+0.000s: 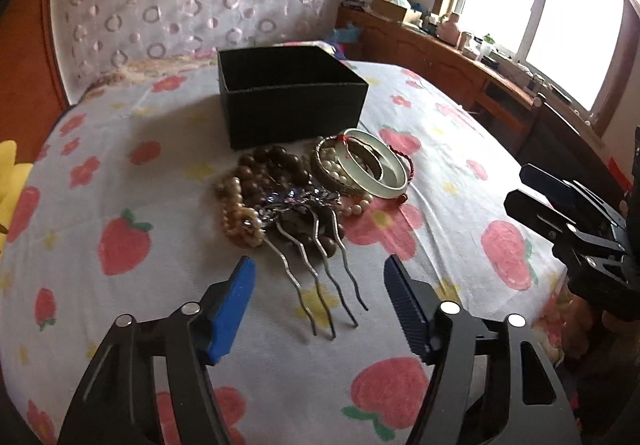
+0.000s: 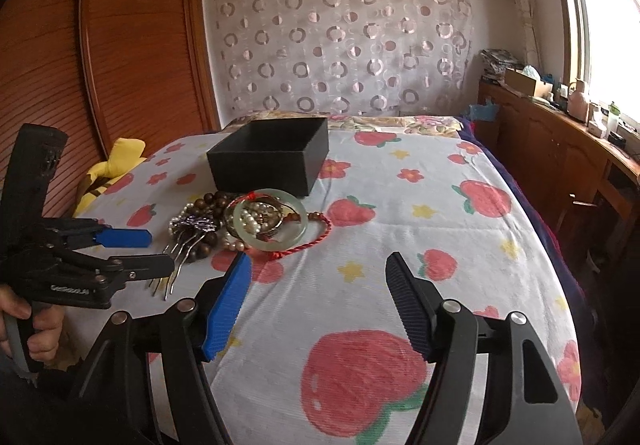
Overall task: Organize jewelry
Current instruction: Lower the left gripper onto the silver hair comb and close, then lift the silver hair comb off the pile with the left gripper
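Blue-padded fingers of my left gripper [image 1: 320, 287] stand apart at the bottom of the left wrist view, nothing between the pads; the wavy metal prongs of a hair comb [image 1: 320, 265] end just beyond the tips, in the gap's line. My right gripper [image 2: 319, 285] also has its fingers apart and empty, low in the right wrist view, over bare sheet short of the heap.

Open sheet lies on every side of the jewelry heap [image 1: 312, 185], which sits mid-frame in the left wrist view. Just behind the heap stands a black box [image 1: 288, 93], open-topped, its near wall close to the beads. In the right wrist view my left hand [image 2: 24, 325] grips the handle at the lower left edge.

The heap holds dark wooden beads [image 1: 276, 165], a pearl strand [image 1: 236, 213], a pale jade bangle [image 1: 376, 165] leaning over a metal bangle, and a red cord bracelet [image 2: 316, 233] trailing to the right.

All of it rests on a bed [image 2: 400, 245] with a white strawberry-print sheet. A circle-patterned curtain [image 2: 340, 37] hangs behind, a wooden cabinet [image 2: 560, 165] runs under the bright window at right.
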`<action>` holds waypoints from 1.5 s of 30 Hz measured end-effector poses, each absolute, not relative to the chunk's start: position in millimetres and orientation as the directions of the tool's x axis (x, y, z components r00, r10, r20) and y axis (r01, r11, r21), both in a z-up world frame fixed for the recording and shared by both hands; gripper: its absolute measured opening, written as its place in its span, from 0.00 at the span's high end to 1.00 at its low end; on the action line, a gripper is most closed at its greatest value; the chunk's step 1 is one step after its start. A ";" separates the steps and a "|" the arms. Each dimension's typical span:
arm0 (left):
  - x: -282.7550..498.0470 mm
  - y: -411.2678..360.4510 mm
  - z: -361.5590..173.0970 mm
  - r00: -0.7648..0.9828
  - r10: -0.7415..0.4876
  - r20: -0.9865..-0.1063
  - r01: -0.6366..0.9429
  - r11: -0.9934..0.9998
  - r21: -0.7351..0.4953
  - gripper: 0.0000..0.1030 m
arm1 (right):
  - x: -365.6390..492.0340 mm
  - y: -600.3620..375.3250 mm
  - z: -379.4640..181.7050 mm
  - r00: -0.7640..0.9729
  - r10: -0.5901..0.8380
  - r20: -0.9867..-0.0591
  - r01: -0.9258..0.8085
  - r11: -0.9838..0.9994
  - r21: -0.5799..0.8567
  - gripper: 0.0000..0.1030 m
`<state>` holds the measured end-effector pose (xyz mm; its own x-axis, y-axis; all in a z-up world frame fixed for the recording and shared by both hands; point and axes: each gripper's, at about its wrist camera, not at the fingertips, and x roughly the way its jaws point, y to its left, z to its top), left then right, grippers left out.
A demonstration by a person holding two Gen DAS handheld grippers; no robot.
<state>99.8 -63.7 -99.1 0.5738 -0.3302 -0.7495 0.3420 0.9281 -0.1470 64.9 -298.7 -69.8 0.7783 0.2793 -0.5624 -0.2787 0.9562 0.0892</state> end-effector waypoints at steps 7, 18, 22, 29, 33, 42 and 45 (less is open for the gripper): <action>114.6 -72.4 -110.9 0.541 -0.312 -0.781 0.332 0.932 -0.143 0.43 | 63.3 -304.8 -66.2 0.789 0.269 -0.552 -0.266 0.960 0.089 0.30; 109.4 -58.2 -110.1 0.563 -0.300 -0.770 0.321 0.938 -0.131 0.68 | 64.2 -301.8 -66.5 0.788 0.271 -0.552 -0.271 0.959 0.084 0.30; 92.2 -46.5 -102.0 0.575 -0.347 -0.741 0.331 0.927 -0.177 0.69 | 66.1 -296.2 -67.7 0.787 0.274 -0.553 -0.276 0.958 0.082 0.30; 71.0 -35.0 -88.0 0.601 -0.363 -0.712 0.335 0.923 -0.188 0.99 | 70.8 -283.7 -69.0 0.781 0.282 -0.557 -0.295 0.953 0.067 0.30; 69.7 -32.2 -89.8 0.603 -0.365 -0.709 0.335 0.923 -0.190 0.99 | 71.5 -279.4 -67.8 0.781 0.285 -0.555 -0.302 0.951 0.064 0.30; 71.5 -18.4 -82.7 0.601 -0.440 -0.668 0.347 0.896 -0.279 0.98 | 70.7 -277.1 -69.6 0.777 0.288 -0.560 -0.306 0.950 0.064 0.30; 71.8 -15.2 -81.8 0.613 -0.414 -0.673 0.340 0.907 -0.248 0.97 | 70.6 -277.2 -70.0 0.776 0.288 -0.561 -0.307 0.950 0.062 0.30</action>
